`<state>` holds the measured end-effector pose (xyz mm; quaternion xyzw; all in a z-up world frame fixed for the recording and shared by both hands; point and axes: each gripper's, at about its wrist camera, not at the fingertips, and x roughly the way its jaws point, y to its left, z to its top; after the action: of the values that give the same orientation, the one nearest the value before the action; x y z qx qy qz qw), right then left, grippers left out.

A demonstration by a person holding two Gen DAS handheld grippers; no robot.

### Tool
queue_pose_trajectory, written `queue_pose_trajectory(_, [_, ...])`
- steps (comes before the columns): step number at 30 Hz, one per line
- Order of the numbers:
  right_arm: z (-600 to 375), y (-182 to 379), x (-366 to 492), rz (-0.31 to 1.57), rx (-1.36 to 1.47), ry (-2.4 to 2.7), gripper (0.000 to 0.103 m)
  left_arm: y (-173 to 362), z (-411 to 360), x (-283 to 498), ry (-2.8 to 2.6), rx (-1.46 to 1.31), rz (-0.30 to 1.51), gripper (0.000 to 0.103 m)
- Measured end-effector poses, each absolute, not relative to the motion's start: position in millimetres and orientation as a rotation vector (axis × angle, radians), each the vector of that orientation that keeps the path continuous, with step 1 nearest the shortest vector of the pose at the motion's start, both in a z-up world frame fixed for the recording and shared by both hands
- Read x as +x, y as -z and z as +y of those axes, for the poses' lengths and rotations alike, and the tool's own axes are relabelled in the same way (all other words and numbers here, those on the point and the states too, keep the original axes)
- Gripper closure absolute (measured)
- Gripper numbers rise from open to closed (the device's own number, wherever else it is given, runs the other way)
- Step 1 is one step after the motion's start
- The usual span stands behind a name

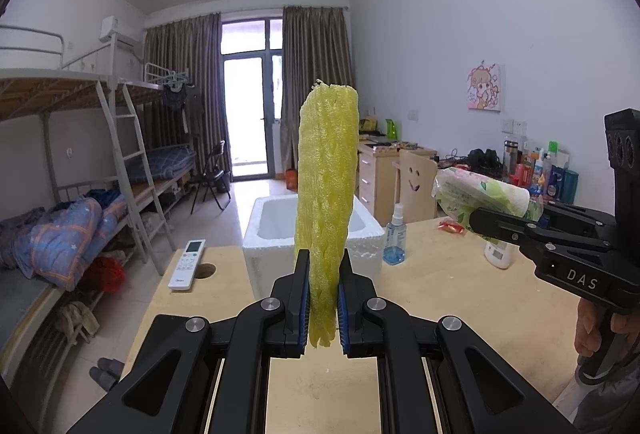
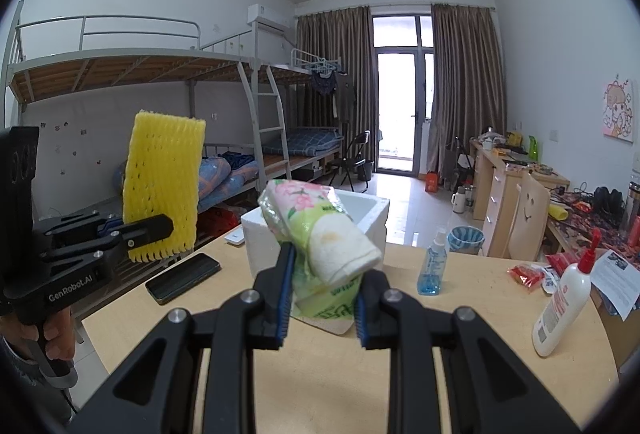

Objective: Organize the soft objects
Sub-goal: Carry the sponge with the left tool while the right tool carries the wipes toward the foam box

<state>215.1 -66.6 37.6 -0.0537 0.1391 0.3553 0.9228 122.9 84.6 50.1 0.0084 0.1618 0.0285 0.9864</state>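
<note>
My left gripper (image 1: 323, 308) is shut on a yellow foam net sleeve (image 1: 326, 194) and holds it upright above the wooden table (image 1: 460, 314). The sleeve also shows in the right wrist view (image 2: 162, 190), held by the left gripper (image 2: 160, 230). My right gripper (image 2: 320, 310) is shut on a tissue roll in a green floral wrapper (image 2: 320, 234), lifted above the table. The roll also shows in the left wrist view (image 1: 480, 194). A white foam box (image 1: 276, 234) stands open on the table beyond both grippers, also in the right wrist view (image 2: 376, 214).
A blue spray bottle (image 1: 395, 238) stands right of the box. A white lotion bottle (image 2: 562, 310) and a red packet (image 2: 526, 274) lie at the right. A remote (image 1: 188, 264) and a black phone (image 2: 182, 278) lie at the left. Bunk beds stand left of the table.
</note>
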Motion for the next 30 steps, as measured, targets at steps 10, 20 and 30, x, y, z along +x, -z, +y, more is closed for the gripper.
queue_pose_trajectory(10, [-52.7,-40.4,232.1,0.307,-0.126,-0.731,0.074,-52.4,92.5,144.3,-0.065,0.009,0.353,0.091])
queue_pose_trajectory(20, [-41.2,-49.4,252.9,0.326,-0.118,-0.731,0.074,-57.8,98.8,176.9,-0.063,0.002,0.382,0.091])
queue_pose_trajectory(30, [-25.2,-47.3,274.1,0.358,-0.137,-0.719,0.074,-59.7,107.5,205.9,-0.062,0.001,0.409,0.091])
